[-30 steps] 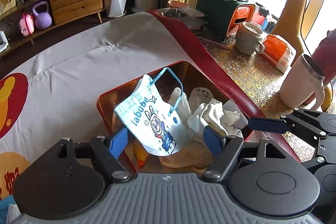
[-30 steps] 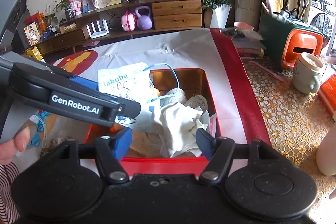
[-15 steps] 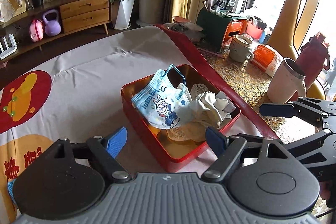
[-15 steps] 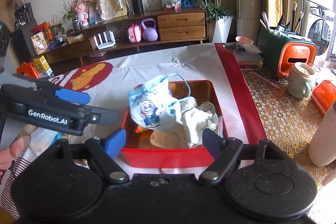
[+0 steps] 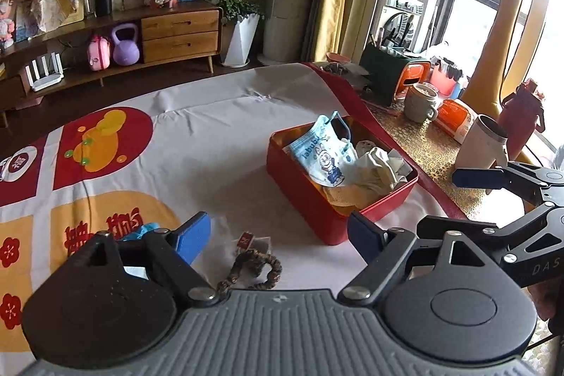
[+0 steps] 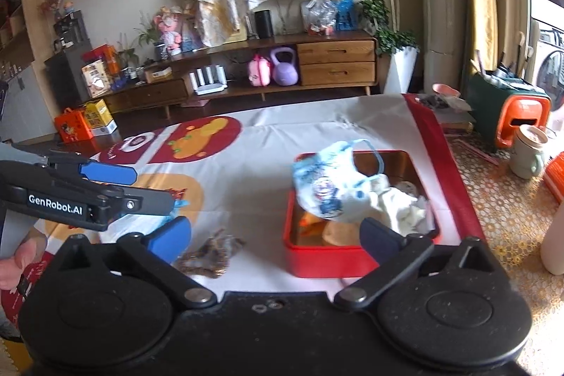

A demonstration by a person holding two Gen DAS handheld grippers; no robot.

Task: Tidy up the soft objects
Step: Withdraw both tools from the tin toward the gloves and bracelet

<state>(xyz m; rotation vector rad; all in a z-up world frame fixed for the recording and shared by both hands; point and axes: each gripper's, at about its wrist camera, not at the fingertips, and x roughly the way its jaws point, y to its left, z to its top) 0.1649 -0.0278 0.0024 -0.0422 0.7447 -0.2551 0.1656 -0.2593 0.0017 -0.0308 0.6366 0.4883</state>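
A red tin box [image 5: 299, 178] [image 6: 317, 261] sits on the printed tablecloth. It holds a blue rabbit-print face mask [image 5: 319, 152] [image 6: 322, 184], a white crumpled cloth [image 5: 375, 168] [image 6: 402, 205] and a beige lace piece [image 5: 343, 192]. A brown braided cord [image 5: 252, 266] [image 6: 208, 252] lies on the cloth left of the box, beside a small clear packet [image 5: 252, 240]. A blue soft item [image 5: 139, 229] [image 6: 176, 205] lies further left. My left gripper [image 5: 278, 233] is open and empty above the cord. My right gripper [image 6: 275, 233] is open and empty, back from the box.
Right of the red table border stand a white tumbler [image 5: 481, 143], a grey mug [image 5: 419, 101] [image 6: 528, 150], an orange packet [image 5: 454, 118] and an orange-green holder [image 5: 394, 76] [image 6: 507, 110]. A wooden sideboard [image 6: 282, 66] lines the far wall.
Both grippers have pulled back and up from the red box. The mask now rests in the box, free of the grippers. The cord and blue item have come into view.
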